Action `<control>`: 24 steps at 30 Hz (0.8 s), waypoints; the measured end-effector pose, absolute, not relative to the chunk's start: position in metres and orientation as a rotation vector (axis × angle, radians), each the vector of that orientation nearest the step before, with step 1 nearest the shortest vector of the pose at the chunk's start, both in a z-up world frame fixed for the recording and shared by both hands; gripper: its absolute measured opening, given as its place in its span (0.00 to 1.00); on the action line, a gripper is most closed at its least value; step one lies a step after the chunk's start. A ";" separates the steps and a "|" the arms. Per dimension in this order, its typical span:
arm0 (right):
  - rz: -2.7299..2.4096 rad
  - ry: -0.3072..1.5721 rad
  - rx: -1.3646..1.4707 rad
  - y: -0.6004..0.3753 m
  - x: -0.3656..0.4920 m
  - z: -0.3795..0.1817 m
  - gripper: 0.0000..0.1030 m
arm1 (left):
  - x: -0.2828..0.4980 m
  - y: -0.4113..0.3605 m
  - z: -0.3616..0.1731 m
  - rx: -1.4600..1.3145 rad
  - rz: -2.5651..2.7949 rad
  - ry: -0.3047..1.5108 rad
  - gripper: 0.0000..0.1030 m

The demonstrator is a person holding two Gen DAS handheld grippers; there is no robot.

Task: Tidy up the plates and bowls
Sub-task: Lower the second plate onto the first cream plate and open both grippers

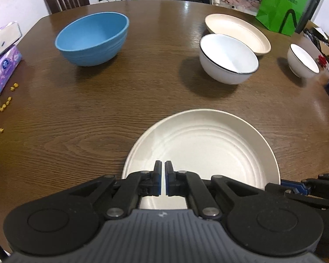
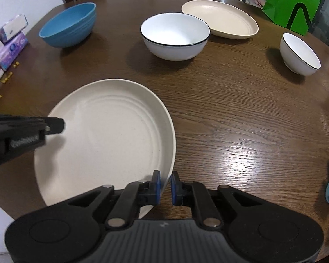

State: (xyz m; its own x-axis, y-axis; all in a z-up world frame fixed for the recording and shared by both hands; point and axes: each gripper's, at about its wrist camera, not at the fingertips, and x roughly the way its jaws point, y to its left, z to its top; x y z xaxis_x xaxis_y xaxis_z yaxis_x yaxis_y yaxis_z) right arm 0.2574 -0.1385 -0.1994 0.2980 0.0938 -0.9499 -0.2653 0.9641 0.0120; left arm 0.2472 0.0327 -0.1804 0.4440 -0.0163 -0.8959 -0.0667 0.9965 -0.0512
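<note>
While our left tool (image 1: 162,178) sits nearly pressed together, our right tool (image 2: 165,186) straddles the ridged cream plate's (image 2: 111,135) rim on the wood-grain tabletop (image 2: 241,114).

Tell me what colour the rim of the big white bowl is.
Black: a thin dark line runs around the big white bowl's rim, clearest in the right wrist view.
</note>
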 end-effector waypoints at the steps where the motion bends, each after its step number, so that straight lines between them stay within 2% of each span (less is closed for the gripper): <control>1: 0.239 1.248 -0.161 -0.138 0.258 -0.200 0.09 | 0.247 0.036 -0.178 -0.088 0.035 1.106 0.04; 9: 0.240 1.243 -0.158 -0.140 0.259 -0.198 0.13 | 0.248 0.068 -0.175 -0.130 0.095 1.115 0.09; 11: 0.240 1.238 -0.140 -0.142 0.260 -0.197 0.15 | 0.247 0.073 -0.179 -0.136 0.100 1.128 0.22; 13: 0.238 1.230 -0.127 -0.143 0.260 -0.195 0.16 | 0.245 0.075 -0.184 -0.142 0.097 1.136 0.30; 15: 0.236 1.228 -0.123 -0.144 0.261 -0.195 0.16 | 0.244 0.076 -0.189 -0.150 0.087 1.146 0.30; 18: 0.228 1.231 -0.131 -0.141 0.260 -0.198 0.07 | 0.245 0.071 -0.195 -0.154 0.063 1.162 0.26; 24: 0.224 1.232 -0.126 -0.141 0.262 -0.200 0.06 | 0.246 0.068 -0.196 -0.138 0.069 1.162 0.21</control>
State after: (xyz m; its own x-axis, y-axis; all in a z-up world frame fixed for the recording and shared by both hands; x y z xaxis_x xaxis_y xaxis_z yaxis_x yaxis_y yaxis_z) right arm 0.2620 -0.1408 -0.2001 0.3146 0.1014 -0.9438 -0.2373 0.9711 0.0252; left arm 0.2463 0.0684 -0.1958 0.3965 -0.0166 -0.9179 -0.1258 0.9894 -0.0723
